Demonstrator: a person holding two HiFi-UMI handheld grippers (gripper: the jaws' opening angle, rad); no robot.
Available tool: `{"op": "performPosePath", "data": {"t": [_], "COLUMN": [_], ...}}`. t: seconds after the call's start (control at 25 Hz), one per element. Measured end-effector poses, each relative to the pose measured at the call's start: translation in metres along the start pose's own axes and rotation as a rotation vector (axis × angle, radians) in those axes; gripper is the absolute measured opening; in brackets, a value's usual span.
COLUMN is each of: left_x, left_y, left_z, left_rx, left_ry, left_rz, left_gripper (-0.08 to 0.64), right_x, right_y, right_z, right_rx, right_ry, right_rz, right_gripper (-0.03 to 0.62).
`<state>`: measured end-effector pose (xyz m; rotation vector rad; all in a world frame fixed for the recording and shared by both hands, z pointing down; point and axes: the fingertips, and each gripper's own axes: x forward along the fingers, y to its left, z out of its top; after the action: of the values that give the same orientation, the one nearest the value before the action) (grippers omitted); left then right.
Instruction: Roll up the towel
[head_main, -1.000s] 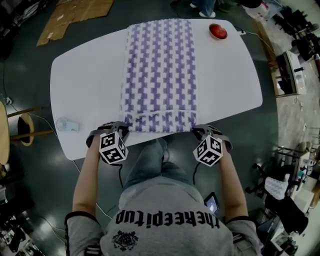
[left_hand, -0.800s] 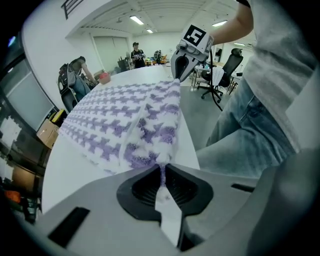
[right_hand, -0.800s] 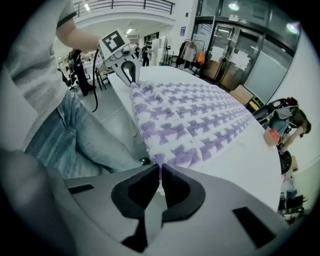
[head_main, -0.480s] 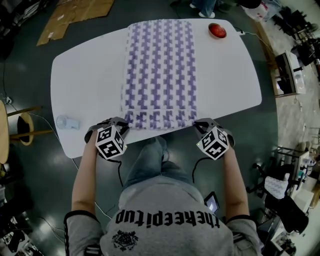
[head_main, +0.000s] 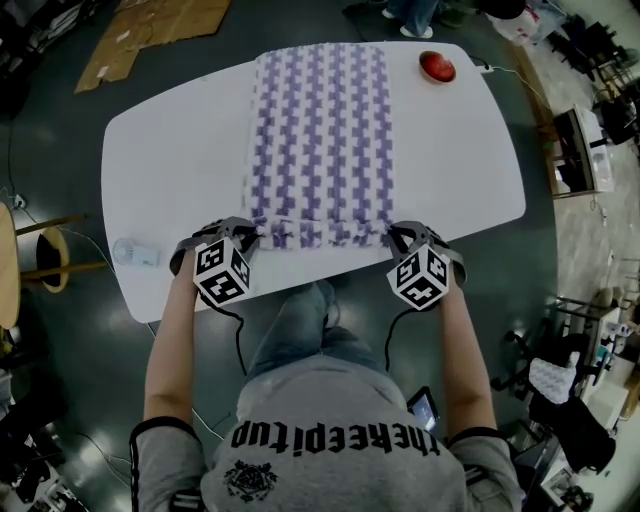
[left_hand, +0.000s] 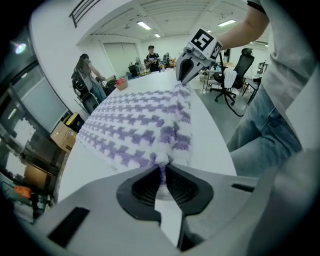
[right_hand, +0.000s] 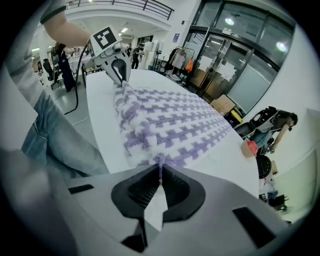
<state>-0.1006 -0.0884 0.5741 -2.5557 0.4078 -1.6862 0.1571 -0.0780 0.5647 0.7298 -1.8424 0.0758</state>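
Towel (head_main: 320, 140) in purple and white checks lay flat along the middle of a white table (head_main: 170, 170), running from the far edge at the top of the head view down to the near edge at the centre. The left gripper (head_main: 243, 238) sat at the towel's near left corner. Its own view showed the jaws pressed together on a thin pinch of cloth. The right gripper (head_main: 398, 238) sat at the near right corner, and its jaws were likewise clamped on a thin fold of the fabric. Between the two grippers the near hem looked bunched and slightly raised, while the rest of the cloth rested on the tabletop. Both marker cubes pointed back toward the person at the bottom of the frame, whose forearms reached up to the table's near edge.

A red round object (head_main: 436, 65) sat on the table at the upper right, just beside the towel's far right corner but apart from it. A small white object (head_main: 135, 252) lay near the table's lower left edge. Flattened cardboard (head_main: 150, 30) lay on the dark floor at the upper left.
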Motion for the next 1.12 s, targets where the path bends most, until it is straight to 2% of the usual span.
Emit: {"op": "performPosePath", "data": {"t": [0.16, 0.32, 0.52, 0.72, 0.84, 0.96, 1.12], "left_x": [0.006, 0.023, 0.029, 0.039, 0.036, 0.027, 0.019], "left_y": [0.0, 0.032, 0.024, 0.057, 0.051, 0.046, 0.083], "left_z": [0.004, 0.012, 0.008, 0.017, 0.015, 0.015, 0.029], "left_rx": [0.026, 0.045, 0.044, 0.047, 0.04, 0.017, 0.005], "left_ry": [0.018, 0.042, 0.045, 0.041, 0.024, -0.012, -0.057], "left_rz": [0.049, 0.055, 0.073, 0.07, 0.091, 0.133, 0.172], "left_gripper": [0.041, 0.044, 0.048, 0.058, 0.087, 0.106, 0.106], "right_x": [0.005, 0.025, 0.031, 0.046, 0.042, 0.03, 0.025], "right_y": [-0.003, -0.034, -0.027, -0.058, -0.05, -0.043, -0.078], "right_z": [-0.007, 0.0, -0.006, 0.004, 0.002, 0.002, 0.017], "right_rx": [-0.036, -0.05, -0.069, -0.07, -0.043, 0.034, 0.109], "right_ry": [0.008, 0.017, 0.02, 0.02, 0.0, -0.041, -0.081], "right_rz": [-0.051, -0.075, -0.102, -0.128, -0.143, -0.146, -0.154], "right_gripper": [0.017, 0.017, 0.017, 0.021, 0.021, 0.038, 0.057]}}
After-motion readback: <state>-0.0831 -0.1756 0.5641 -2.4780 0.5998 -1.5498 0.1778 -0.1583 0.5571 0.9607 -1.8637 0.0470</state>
